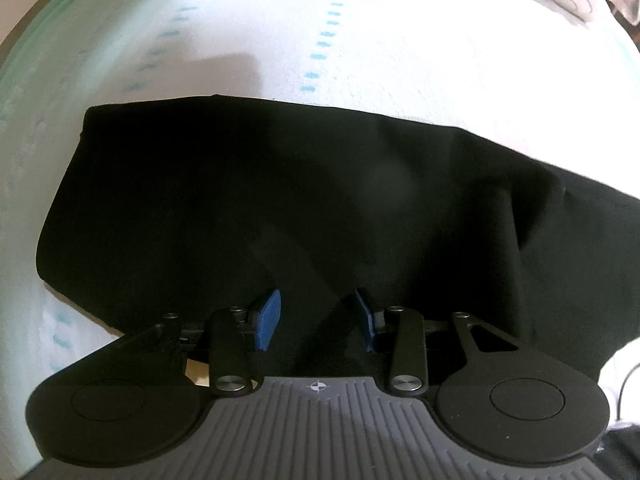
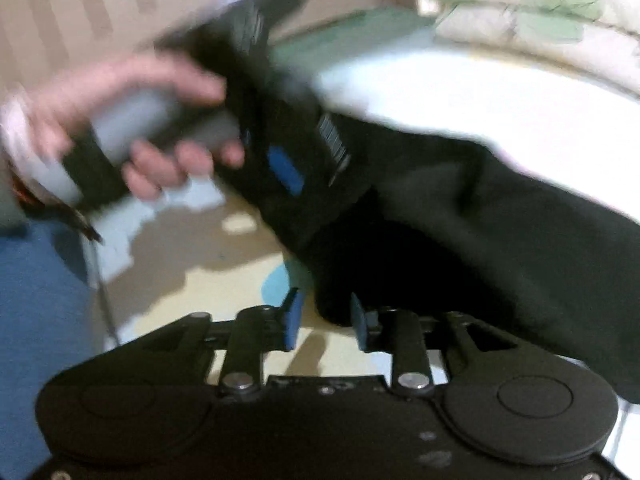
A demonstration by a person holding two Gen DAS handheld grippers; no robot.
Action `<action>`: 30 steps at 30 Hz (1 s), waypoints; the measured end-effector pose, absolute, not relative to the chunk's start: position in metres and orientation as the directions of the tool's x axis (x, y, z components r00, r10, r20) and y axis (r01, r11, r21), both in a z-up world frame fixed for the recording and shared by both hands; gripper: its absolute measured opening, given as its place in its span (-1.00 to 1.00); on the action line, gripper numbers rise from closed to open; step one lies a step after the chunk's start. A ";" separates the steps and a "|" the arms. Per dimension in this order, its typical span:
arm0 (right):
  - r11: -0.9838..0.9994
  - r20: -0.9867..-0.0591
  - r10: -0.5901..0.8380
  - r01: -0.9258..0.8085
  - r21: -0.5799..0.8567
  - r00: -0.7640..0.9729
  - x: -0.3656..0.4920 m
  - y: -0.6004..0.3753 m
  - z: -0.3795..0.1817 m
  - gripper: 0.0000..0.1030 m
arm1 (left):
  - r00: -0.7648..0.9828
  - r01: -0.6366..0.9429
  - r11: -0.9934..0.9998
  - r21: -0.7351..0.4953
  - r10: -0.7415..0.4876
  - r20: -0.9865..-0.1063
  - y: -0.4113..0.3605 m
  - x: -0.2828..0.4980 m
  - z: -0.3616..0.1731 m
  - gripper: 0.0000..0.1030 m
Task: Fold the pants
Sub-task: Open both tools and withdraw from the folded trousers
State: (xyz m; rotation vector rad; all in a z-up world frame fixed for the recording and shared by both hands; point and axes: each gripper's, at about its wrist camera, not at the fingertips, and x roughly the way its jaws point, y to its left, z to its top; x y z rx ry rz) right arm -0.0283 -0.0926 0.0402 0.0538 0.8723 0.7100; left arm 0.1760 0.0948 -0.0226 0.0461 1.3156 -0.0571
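Two grippers, both over the near edge of the pants [image 1: 280,200], neither one clamped on cloth. Left gripper [image 1: 316,316]: blue pads [image 1: 267,318] spread wide, black fabric showing in the gap but not pinched. Right gripper [image 2: 324,318]: pads also apart, with a hanging bulge of fabric just at its right pad; the blur makes contact unclear.

Pants lie on the white bed sheet [image 1: 360,40], which has dashed blue lines. They look already doubled into a wide flat slab. My read: both tools sit at the near hem because that is the edge to lift for the next fold, and open pads suit a scoop-and-pinch.

Long axis runs left-right across the left wrist view. The squared end points left and stays on the bed; the right end runs out of frame. In the right wrist view the near edge droops off the mattress toward the patterned floor mat [image 2: 208,256]. The person's hand [image 2: 132,128] grips the left tool's handle. Waist versus cuff: can't tell.
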 end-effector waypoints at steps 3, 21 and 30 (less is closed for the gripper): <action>0.841 -0.646 0.525 -0.456 0.291 0.555 -0.035 -0.147 0.071 -0.14 | 0.251 0.072 0.997 -0.031 -0.048 -0.967 0.093 0.174 -0.023 -0.24; 0.842 -0.709 -0.267 0.516 0.158 0.653 -0.041 -0.445 0.052 -0.03 | 0.233 0.191 0.970 -0.151 -0.195 -0.953 0.077 0.165 -0.026 -0.24; 0.889 -0.675 -0.362 0.455 -0.043 0.643 0.006 -0.460 0.016 0.04 | 0.219 0.191 0.972 -0.137 -0.178 -0.959 0.089 0.174 -0.035 -0.24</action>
